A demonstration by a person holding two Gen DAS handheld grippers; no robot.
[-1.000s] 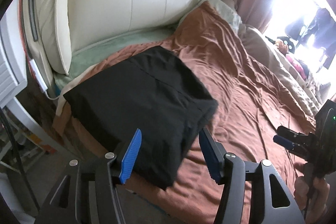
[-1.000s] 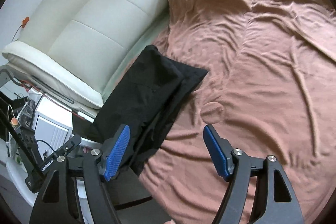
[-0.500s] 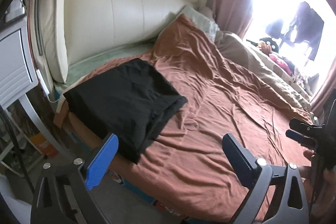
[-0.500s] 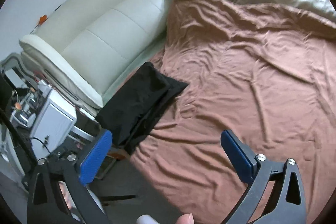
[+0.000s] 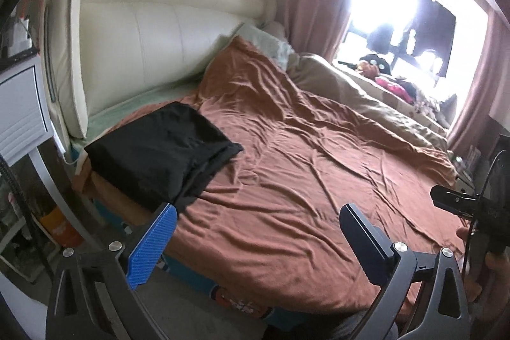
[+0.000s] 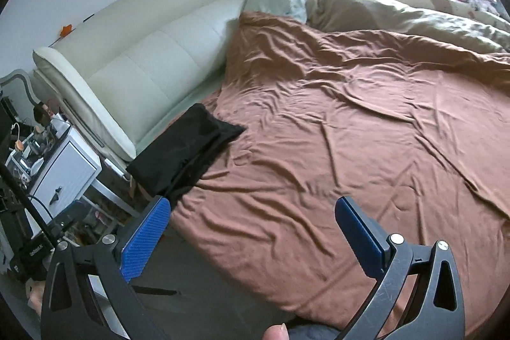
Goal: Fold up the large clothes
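A folded black garment (image 5: 159,148) lies at the near left corner of the bed on the brown sheet (image 5: 302,155), close to the cream headboard. It also shows in the right wrist view (image 6: 188,148). My left gripper (image 5: 255,238) is open and empty, held back over the bed's front edge, well clear of the garment. My right gripper (image 6: 251,231) is open and empty too, over the bed's front edge. The right gripper's body shows at the far right of the left wrist view (image 5: 471,206).
A cream padded headboard (image 6: 153,59) runs along the left. A white bedside cabinet (image 6: 63,174) stands left of the bed with clutter and cables. A beige duvet (image 6: 398,15) and pillows lie at the far side by the bright window and pink curtains.
Both grippers have pulled back and away from the black garment and opened wider. The garment stays folded on the bed's corner and now looks smaller and farther.
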